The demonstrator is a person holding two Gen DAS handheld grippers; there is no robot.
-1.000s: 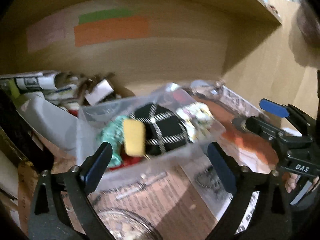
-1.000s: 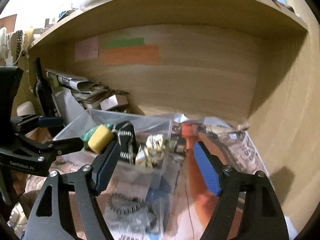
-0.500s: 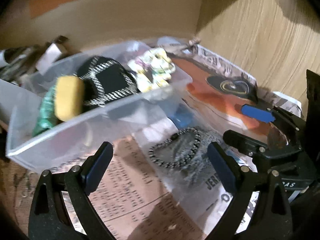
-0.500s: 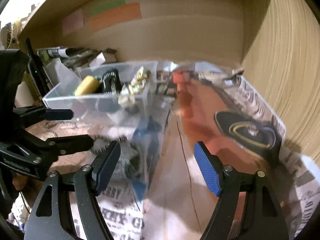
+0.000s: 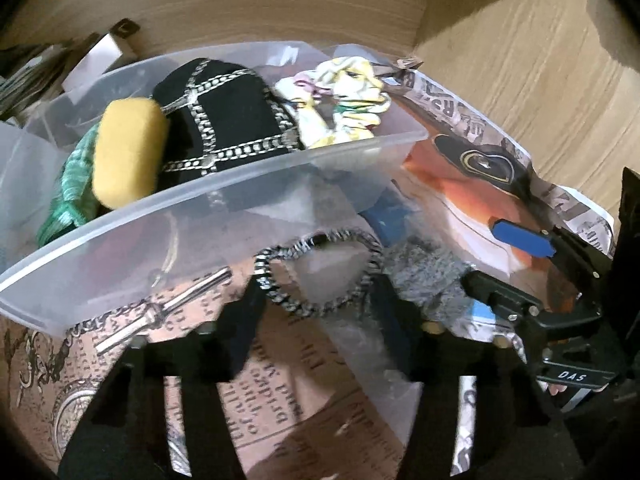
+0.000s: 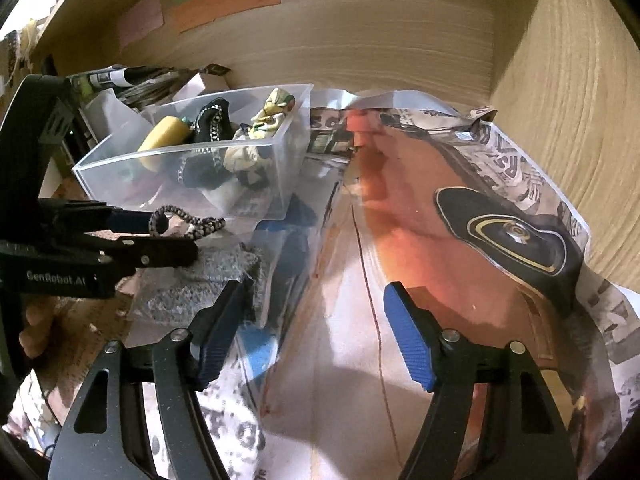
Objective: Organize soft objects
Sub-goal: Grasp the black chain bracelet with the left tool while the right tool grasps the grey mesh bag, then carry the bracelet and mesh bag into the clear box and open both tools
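A clear plastic bin [image 5: 224, 216] [image 6: 120, 168] holds a yellow sponge [image 5: 128, 152], a black chain-patterned cloth [image 5: 228, 116], a green knit piece [image 5: 68, 196] and a floral cloth [image 5: 344, 92]. A black-and-white braided loop [image 5: 320, 268] [image 6: 188, 220] lies in front of the bin. My left gripper [image 5: 316, 312] is open, its fingers at either side of the loop. A grey fuzzy cloth [image 5: 424, 268] [image 6: 208, 280] lies beside it. My right gripper [image 6: 312, 340] is open and empty above the paper, right of the grey cloth.
Printed paper under clear plastic [image 6: 440, 240] covers the shelf floor. Wooden walls [image 6: 560, 120] close the back and right side. Papers and a small box [image 5: 104, 52] are stacked behind the bin at the left.
My left gripper has swung down from the bin and closed in on the braided loop. My right gripper has tilted down toward the paper and come nearer the grey cloth.
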